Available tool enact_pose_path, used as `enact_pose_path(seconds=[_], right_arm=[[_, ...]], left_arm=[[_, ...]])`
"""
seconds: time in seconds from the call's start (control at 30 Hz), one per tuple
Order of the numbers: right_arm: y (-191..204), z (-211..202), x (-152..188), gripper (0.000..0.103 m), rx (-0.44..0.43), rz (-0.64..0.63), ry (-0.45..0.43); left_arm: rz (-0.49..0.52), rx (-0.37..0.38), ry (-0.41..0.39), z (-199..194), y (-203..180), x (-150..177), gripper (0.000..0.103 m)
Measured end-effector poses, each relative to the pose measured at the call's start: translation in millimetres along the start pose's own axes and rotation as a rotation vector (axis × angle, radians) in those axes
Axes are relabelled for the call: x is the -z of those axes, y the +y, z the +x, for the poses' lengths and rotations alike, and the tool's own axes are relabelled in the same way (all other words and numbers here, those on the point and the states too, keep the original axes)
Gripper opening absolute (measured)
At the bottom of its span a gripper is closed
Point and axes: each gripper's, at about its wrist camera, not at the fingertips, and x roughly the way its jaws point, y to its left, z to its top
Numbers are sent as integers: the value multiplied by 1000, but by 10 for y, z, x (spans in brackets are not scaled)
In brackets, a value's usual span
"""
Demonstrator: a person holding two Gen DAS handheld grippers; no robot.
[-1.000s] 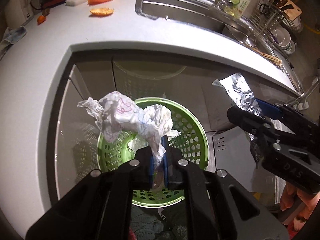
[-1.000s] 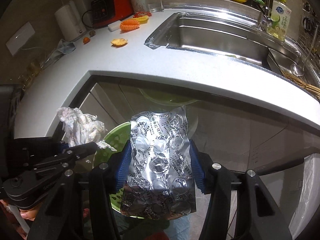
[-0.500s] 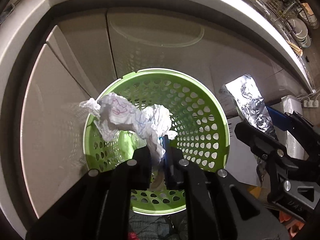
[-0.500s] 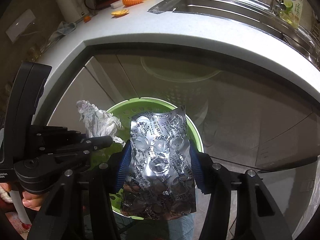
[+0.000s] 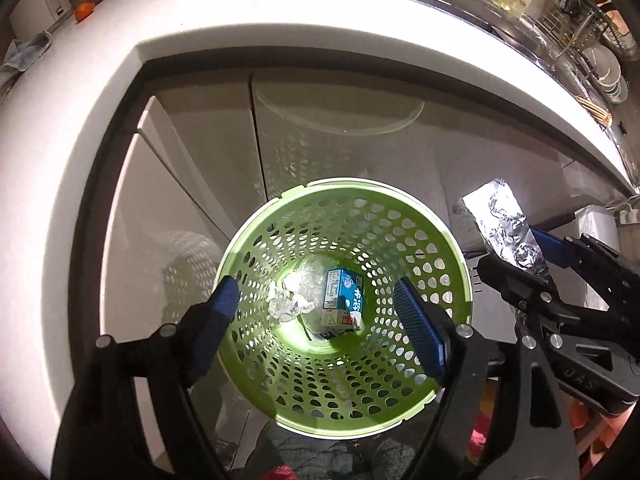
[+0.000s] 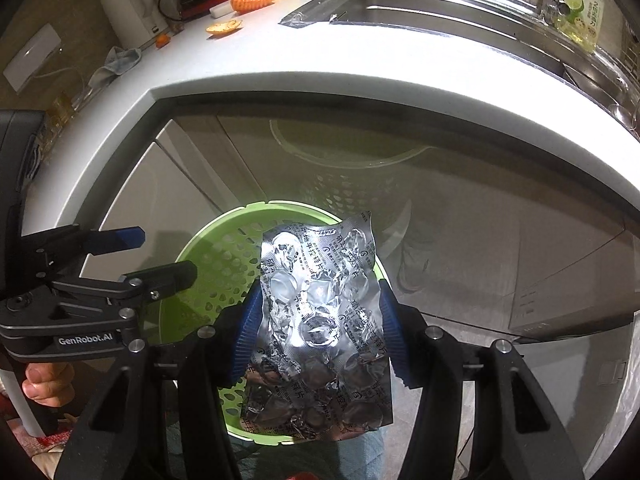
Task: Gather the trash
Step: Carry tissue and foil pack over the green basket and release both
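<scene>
White countertop [image 6: 360, 80] curving across the top, steel sink [image 6: 460, 12] set into it at right, pale glossy cabinet doors [image 5: 192, 184] below the countertop, dish rack [image 5: 600, 68] beyond the sink

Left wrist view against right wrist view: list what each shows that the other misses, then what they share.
Only the left wrist view looks to the basket's bottom: a blue carton and the crumpled paper, with the left tongs open and empty above. Only the right wrist view shows the blister pack's printed face and a hand on the left handle. Both show the green basket, the right tongs clamping the pack, and the counter.
</scene>
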Motion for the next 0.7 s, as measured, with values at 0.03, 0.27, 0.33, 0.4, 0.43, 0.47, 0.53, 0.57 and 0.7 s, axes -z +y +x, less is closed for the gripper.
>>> enact_pose_path(seconds=[0.03,0.27,0.33,0.4,0.43,0.47,0.53,0.57,0.7], right_arm=[[4,10,-2,56,-1,-1,2],[105,113,22,73,-35,-44,39],[139,97,7,81,-17,-64,34],[138,56,-43,84,-21,-62,28],[134,30,-84,85,-23,-58,24],[131,-4,-131,86,-26,-55,17],[143,-95,-262,88,-34,-65,-10],[162,-147,-350,89,-35,-82,-29],[275,-290,-785,91,-60,-174,-106]], left_arm=[[1,-3,-10,-46,8,-8,76],[-28,-30,-115,-465,184,-130,82],[-34,-39,-140,-530,233,-160,86],[-50,-44,-166,-604,283,-219,88],[-60,-47,-176,-643,318,-255,88],[-71,-49,-184,-675,348,-285,89],[-104,-47,-200,-726,441,-362,89],[-118,-50,-208,-746,482,-395,89],[-185,-77,-248,-832,652,-578,89]])
